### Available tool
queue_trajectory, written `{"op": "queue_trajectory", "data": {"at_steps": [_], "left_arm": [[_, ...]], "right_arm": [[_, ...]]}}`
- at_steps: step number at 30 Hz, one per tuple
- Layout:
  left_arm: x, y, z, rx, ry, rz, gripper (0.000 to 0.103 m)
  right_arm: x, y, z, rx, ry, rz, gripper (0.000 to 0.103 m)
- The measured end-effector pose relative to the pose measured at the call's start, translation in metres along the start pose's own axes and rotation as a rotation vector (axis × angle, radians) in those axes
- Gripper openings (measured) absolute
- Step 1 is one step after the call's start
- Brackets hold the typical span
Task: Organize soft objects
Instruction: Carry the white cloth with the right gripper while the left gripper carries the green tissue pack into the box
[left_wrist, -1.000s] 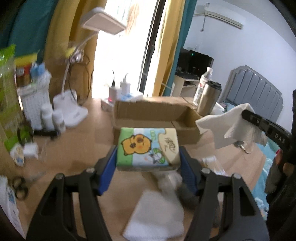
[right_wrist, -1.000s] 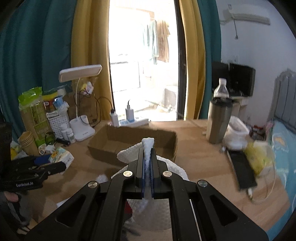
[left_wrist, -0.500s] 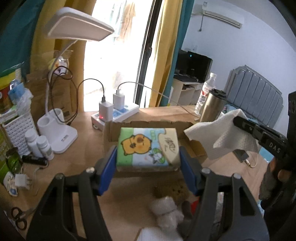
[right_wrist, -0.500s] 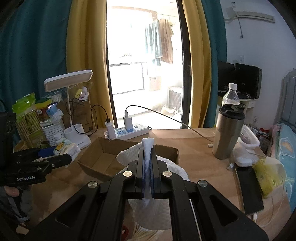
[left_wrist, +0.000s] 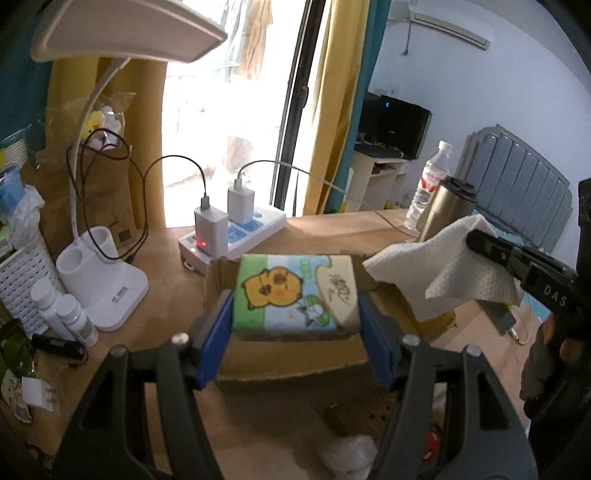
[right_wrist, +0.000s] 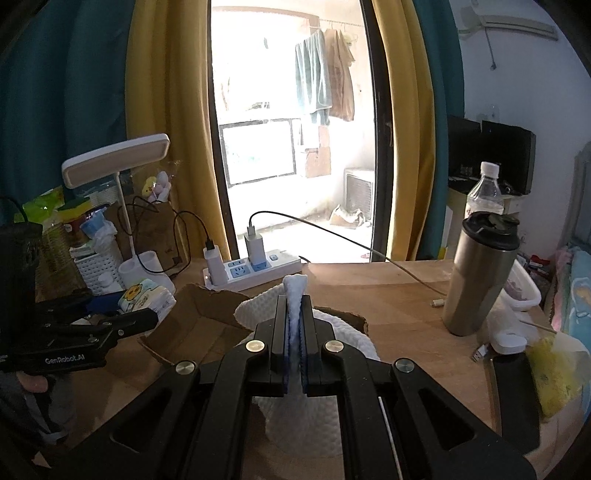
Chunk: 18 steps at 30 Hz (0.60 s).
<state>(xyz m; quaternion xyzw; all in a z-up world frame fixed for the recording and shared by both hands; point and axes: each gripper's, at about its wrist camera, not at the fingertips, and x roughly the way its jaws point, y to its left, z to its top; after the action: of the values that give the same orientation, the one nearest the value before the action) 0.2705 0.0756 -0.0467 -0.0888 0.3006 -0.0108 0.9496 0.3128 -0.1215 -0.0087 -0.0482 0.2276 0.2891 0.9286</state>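
Tissue pack (left_wrist: 295, 291) clamped across its short sides by left gripper (left_wrist: 295, 325), held above cardboard box (right_wrist: 207, 314); light, squashy, so grip kept gentle. White cloth (right_wrist: 295, 295) pinched by right gripper (right_wrist: 294, 325), jaws nrly closed; limp, drapes.

Cardboard box (right_wrist: 207, 325) sat open-topped at 12 o'clock of both grippers, inside bare, approach from above free. Power strip (left_wrist: 236, 236) w/ chargers and cables blocked the far rim. Desk lamp (left_wrist: 99, 273) base and small bottles (left_wrist: 62, 314) crowded 9 o'clock. Steel tumbler (right_wrist: 480, 277) and water bottle (right_wrist: 484, 188) stood at 2 o'clock, w/ bare tabletop (right_wrist: 402, 295) btwn box and tumbler.
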Motion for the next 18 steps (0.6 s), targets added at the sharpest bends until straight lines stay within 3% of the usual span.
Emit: {"op": "queue_trajectory", "data": {"at_steps": [18], "left_arm": [[0.066, 0.009, -0.016, -0.013, 0.139, 0.009, 0.066]], "right_arm": [[0.068, -0.014, -0.023, 0.054, 0.146, 0.055, 0.005]]}}
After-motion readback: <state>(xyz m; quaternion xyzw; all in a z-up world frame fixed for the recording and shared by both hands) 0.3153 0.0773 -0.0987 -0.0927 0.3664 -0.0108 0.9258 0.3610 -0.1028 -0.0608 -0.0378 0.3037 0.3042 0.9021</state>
